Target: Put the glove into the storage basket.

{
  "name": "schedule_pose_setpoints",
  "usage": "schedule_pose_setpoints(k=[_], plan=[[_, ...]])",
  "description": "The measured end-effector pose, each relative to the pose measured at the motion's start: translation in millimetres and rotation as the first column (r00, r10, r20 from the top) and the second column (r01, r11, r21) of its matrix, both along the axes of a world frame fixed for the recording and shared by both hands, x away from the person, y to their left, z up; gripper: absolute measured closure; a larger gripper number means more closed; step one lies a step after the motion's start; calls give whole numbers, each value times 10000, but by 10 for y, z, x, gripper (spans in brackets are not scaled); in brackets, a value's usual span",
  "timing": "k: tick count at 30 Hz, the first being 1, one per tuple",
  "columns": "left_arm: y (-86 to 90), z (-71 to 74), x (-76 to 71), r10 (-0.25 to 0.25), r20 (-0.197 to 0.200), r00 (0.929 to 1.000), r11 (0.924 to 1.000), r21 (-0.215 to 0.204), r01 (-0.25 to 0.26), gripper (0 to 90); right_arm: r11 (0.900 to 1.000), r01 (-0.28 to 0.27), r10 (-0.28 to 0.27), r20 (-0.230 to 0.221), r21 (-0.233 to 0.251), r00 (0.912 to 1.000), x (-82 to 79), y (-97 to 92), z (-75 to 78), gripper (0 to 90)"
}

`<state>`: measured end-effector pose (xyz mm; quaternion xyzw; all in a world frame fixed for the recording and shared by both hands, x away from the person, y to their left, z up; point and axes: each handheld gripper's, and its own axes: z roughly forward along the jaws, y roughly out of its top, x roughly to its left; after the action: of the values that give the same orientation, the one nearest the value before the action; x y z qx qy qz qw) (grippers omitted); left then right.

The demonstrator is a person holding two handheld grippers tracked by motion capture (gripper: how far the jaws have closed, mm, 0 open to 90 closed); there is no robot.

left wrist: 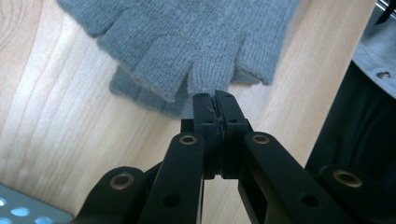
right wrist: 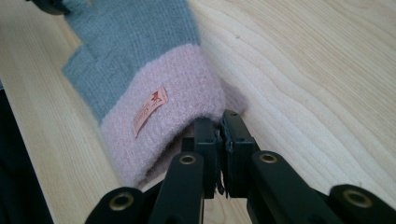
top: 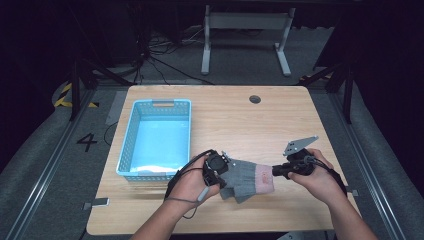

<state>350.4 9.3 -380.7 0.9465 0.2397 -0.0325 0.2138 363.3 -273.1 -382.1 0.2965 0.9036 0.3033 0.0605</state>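
Note:
A grey knitted glove (top: 247,179) with a pink cuff (right wrist: 163,112) hangs stretched between my two grippers near the table's front edge. My left gripper (top: 226,170) is shut on the end of one glove finger (left wrist: 205,79), its jaws (left wrist: 215,100) pressed together. My right gripper (top: 274,171) is shut on the rim of the pink cuff, which folds in at the jaw tips (right wrist: 220,121). The cuff carries a small orange label (right wrist: 149,111). A second grey layer (left wrist: 140,91) lies under the finger end; whether it is another glove I cannot tell.
A light-blue plastic basket (top: 129,145) stands on the left part of the wooden table (top: 240,125), close to the left hand. A round cable hole (top: 255,99) sits near the far edge. Beyond the table are cables and a white frame on the floor.

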Motion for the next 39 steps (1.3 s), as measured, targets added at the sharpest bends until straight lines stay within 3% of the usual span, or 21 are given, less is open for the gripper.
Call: schedule_pose_setpoints(k=[8, 15, 27, 39], plan=[[4, 5, -94, -95, -86, 9999, 9999, 76, 96, 893, 9999, -117, 118, 139, -47, 9998, 101, 67, -16, 865], [-39, -40, -124, -240, -275, 9993, 9993, 287, 247, 894, 9998, -107, 107, 0, -145, 9999, 188, 113, -99, 866], [-110, -224, -59, -456, -932, 9946, 9964, 668, 519, 894, 9995, -57, 46, -368, -303, 9993, 247, 132, -236, 866], [-144, -420, 25, -263, -1317, 9909, 9935, 1064, 405, 894, 9989, 34, -60, -564, -472, 9984, 309, 163, -367, 866]])
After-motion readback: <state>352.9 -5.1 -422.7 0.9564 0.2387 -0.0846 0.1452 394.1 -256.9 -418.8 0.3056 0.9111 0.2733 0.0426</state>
